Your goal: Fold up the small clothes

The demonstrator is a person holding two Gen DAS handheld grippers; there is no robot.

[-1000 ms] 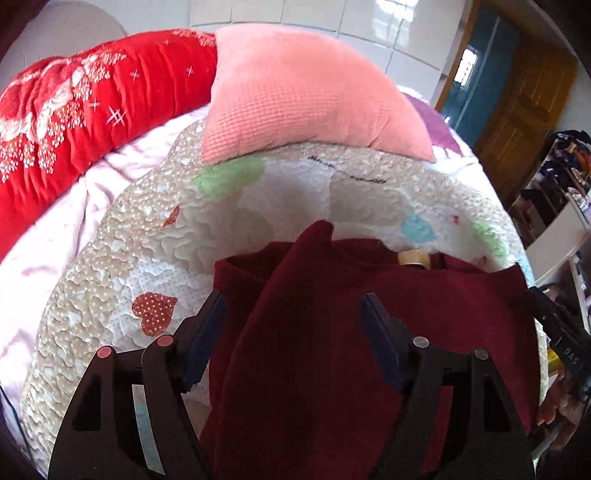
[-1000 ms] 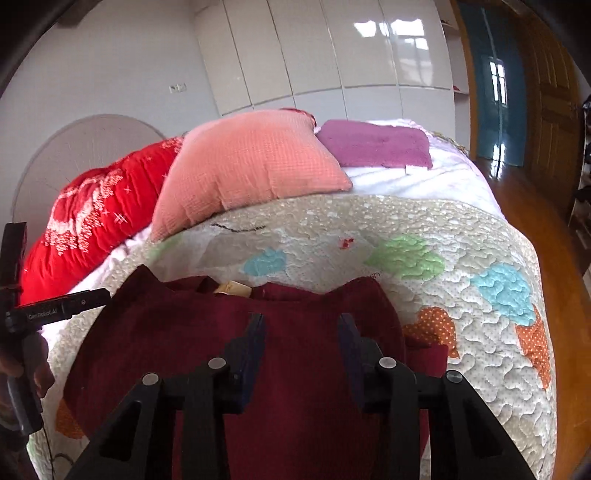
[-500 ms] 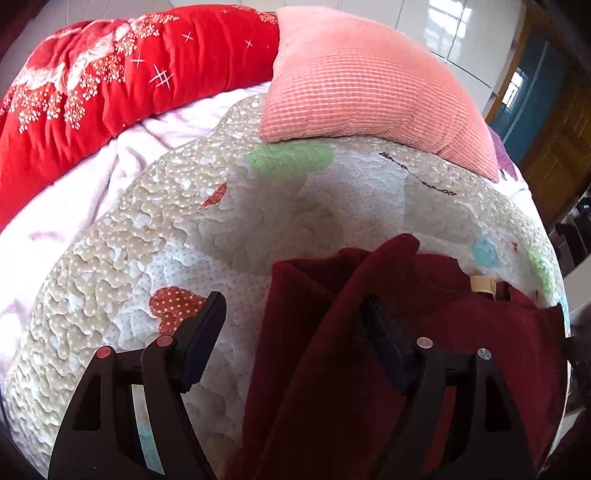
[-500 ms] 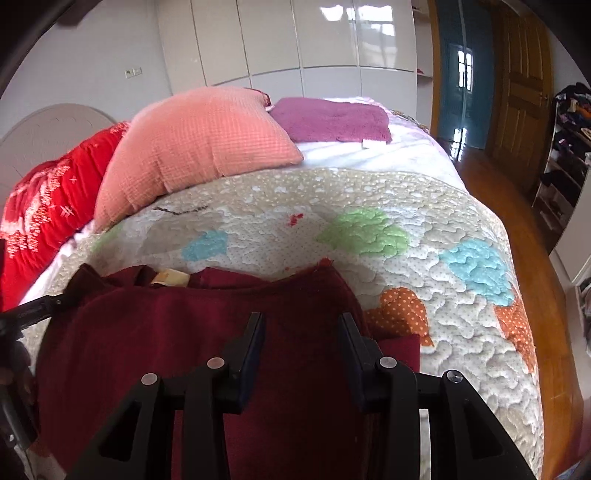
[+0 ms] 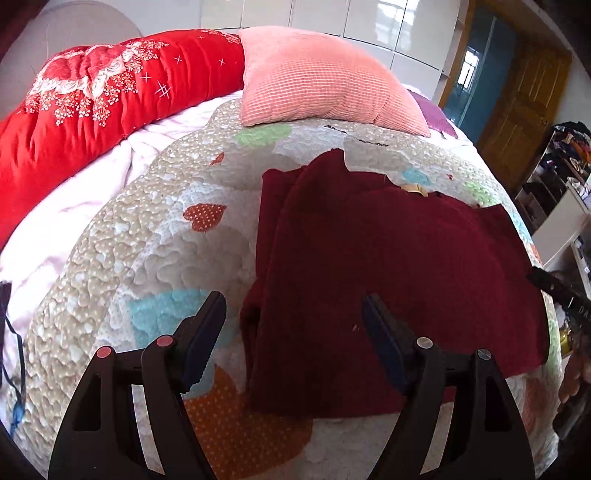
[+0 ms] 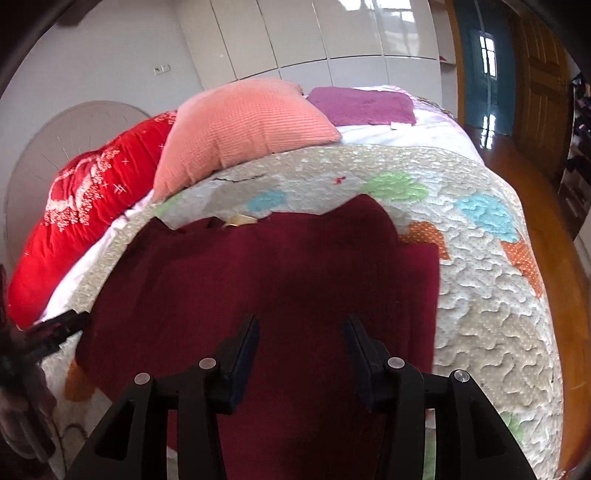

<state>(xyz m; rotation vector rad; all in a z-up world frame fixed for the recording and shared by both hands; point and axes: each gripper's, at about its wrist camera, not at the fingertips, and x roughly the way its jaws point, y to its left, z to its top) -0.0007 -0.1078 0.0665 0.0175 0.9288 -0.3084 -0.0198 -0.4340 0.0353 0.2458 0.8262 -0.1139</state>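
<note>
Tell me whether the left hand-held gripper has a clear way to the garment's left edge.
Probably yes: the left hand-held gripper stands open over the maroon garment, whose folded left edge lies between its fingers, nothing covering it.

From my seat I see a bed spread with a quilted cover (image 5: 155,236) patterned in coloured hearts. A salmon pillow (image 5: 317,77) rests on the cover's far edge, with a red floral quilt (image 5: 92,99) rolled up to its left, lying on a pale pink sheet (image 5: 70,199). Through the other camera a purple towel (image 6: 364,105) lies flat behind the pillow. White glossy wardrobe doors (image 6: 314,33) line the wall, and a wooden door (image 6: 539,74) stands beyond the wooden floor (image 6: 576,295) to the right.
</note>
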